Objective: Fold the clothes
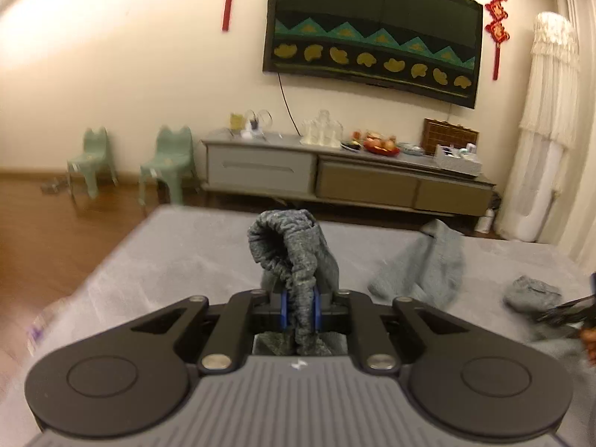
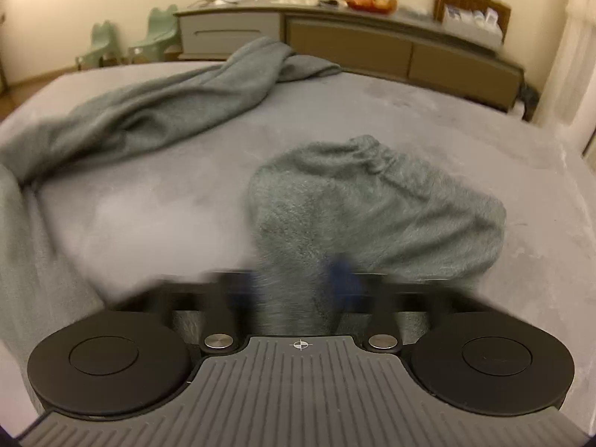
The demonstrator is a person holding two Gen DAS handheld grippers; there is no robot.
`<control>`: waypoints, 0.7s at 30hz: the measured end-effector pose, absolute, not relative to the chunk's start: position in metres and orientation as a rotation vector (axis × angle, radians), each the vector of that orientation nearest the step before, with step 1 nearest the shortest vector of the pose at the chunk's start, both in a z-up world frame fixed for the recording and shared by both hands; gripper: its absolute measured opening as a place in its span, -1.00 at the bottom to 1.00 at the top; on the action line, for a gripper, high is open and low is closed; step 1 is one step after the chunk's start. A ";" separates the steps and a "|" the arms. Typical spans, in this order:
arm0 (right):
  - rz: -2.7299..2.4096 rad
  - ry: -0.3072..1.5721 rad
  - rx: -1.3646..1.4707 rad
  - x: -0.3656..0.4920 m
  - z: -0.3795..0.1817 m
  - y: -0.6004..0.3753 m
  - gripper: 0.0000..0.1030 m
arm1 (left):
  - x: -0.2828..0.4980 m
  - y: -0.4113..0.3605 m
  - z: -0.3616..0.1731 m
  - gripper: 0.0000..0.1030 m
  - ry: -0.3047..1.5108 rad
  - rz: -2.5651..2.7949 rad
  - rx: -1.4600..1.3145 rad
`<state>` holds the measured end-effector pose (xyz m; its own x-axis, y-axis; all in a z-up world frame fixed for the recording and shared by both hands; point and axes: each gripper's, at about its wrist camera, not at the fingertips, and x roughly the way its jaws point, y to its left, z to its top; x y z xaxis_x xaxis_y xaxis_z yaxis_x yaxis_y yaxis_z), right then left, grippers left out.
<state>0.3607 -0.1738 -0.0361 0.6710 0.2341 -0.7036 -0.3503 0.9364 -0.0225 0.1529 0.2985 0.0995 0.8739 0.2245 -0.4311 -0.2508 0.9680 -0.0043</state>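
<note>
Where the grey bed surface (image 2: pixel 372 111) fills both views, a grey-green fleece garment (image 2: pixel 149 111) sprawls across it, one elastic cuff (image 2: pixel 372 193) lying nearer the right gripper (image 2: pixel 298 283). Behind the bed, a red fruit bowl (image 1: pixel 381 146) sits on the cabinet (image 1: pixel 335 175). Left gripper (image 1: pixel 301 307): jaws pinched on a raised, ruched hem (image 1: pixel 290 246). Right gripper: blurred, jaws pressed onto fleece.
</note>
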 end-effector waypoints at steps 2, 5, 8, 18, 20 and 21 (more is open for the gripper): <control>0.256 0.629 -0.034 0.369 0.001 -0.205 -0.95 | 0.171 0.304 0.136 -0.77 0.369 0.279 -0.060; 0.159 0.415 0.248 0.355 0.062 -0.274 -0.95 | 0.165 0.310 0.195 -0.77 0.227 0.230 -0.072; 0.115 0.348 0.401 0.326 0.089 -0.338 -0.95 | 0.135 0.301 0.231 -0.77 0.139 0.160 0.012; -0.156 0.677 0.480 0.310 0.006 -0.430 0.07 | 0.032 0.224 0.038 -0.70 0.755 -0.285 0.521; -0.211 0.665 0.483 0.304 0.006 -0.436 0.07 | 0.024 0.218 0.026 -0.69 0.792 -0.300 0.551; -0.226 0.653 0.496 0.301 0.007 -0.439 0.07 | 0.021 0.215 0.020 -0.67 0.810 -0.308 0.566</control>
